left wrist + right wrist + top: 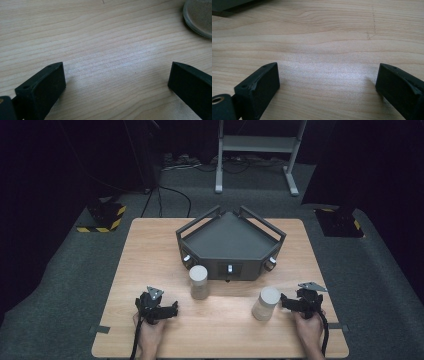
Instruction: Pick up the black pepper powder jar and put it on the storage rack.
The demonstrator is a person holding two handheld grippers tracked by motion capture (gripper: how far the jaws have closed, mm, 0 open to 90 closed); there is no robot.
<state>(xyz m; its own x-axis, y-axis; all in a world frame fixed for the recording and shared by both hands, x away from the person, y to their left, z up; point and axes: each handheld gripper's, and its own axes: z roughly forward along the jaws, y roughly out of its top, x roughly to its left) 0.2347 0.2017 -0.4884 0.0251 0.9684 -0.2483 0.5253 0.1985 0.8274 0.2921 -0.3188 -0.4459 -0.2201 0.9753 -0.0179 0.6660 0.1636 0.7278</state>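
2 pale cylinders stand on the table (150,245) before the dark tray (230,237), left cylinder (198,281) near the left gripper (170,310), right cylinder (265,303) just beside the right gripper (286,301), both jaws spread wide, grasping nothing.

2 pale cylinders (199,281) (265,303) stand upright, well apart, on the wooden table (150,250).

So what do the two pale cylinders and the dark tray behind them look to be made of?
The left cylinder and the right cylinder look matte and speckled beige, perhaps stone, ceramic or a cast composite; the left gripper view shows a grainy, dull end face. The tray looks like dark grey matte plastic or painted metal, with crisp angular walls and no shine; which one is unclear.
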